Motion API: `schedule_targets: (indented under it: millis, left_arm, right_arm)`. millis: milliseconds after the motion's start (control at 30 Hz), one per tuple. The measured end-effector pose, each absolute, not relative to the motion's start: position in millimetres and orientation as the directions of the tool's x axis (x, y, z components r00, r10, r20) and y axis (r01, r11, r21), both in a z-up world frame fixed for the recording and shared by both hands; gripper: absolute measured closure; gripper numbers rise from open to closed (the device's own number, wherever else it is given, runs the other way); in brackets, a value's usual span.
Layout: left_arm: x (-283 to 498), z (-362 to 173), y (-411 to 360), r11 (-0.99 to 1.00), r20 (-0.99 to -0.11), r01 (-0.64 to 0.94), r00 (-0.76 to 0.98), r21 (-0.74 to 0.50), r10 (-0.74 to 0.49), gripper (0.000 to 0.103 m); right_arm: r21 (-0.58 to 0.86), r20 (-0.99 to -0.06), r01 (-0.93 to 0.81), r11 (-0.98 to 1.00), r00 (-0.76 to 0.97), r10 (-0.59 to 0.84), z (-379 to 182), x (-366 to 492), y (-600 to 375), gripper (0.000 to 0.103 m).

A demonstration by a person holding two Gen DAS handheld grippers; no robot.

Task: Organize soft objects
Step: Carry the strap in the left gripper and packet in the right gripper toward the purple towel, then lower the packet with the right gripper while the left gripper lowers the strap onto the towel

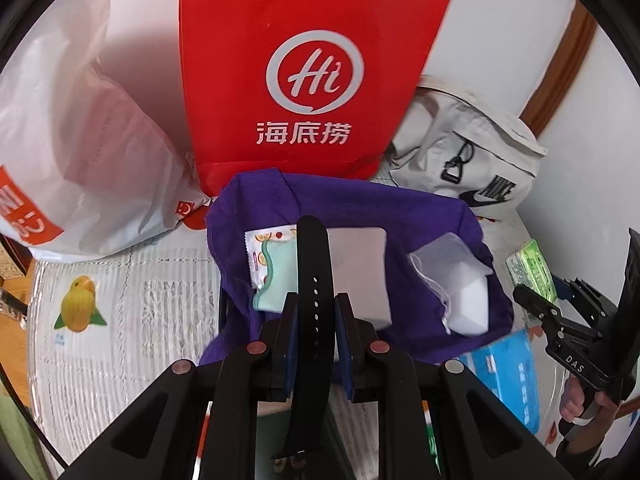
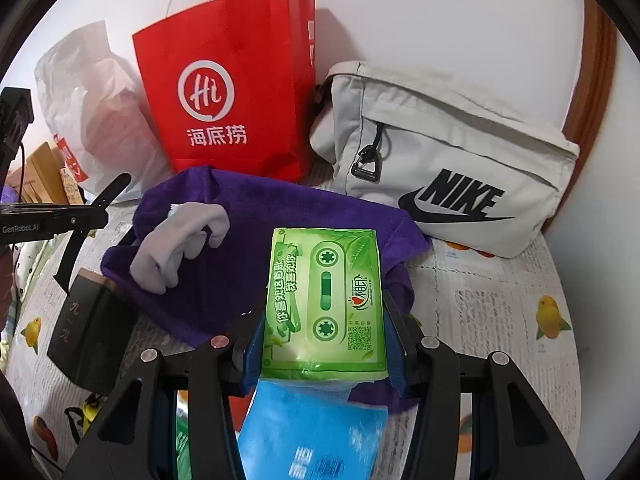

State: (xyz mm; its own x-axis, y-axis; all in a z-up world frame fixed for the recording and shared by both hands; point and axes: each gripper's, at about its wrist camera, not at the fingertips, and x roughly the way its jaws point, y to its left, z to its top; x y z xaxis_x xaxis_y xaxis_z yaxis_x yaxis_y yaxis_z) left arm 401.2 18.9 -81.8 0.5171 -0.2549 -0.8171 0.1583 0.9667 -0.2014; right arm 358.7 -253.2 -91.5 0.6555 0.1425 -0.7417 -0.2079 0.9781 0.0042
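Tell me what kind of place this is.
Probably a home, on a table against a wall: a fruit-print tablecloth, a red paper shopping bag and a grey waist bag stand behind a purple towel strewn with small household goods.

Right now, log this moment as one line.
left tool: shut on black strap | right tool: shut on green tissue pack | both over purple cloth

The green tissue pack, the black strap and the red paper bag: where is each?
green tissue pack (image 2: pixel 325 300): right wrist view, printed top face.
black strap (image 1: pixel 316 280): left wrist view, punched middle section.
red paper bag (image 2: pixel 228 92): right wrist view, front panel.
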Motion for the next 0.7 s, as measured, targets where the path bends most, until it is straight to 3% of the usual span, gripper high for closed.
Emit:
schedule_targets:
  millis: [700]
  left_arm:
    - [459,-127,17,0.972,-0.865,0.134,0.444,-0.196,-0.235,0.086]
  right_arm:
    - [0.001,-0.816,-0.201,0.980,0.566,0.117,-137,414,-256,0.053]
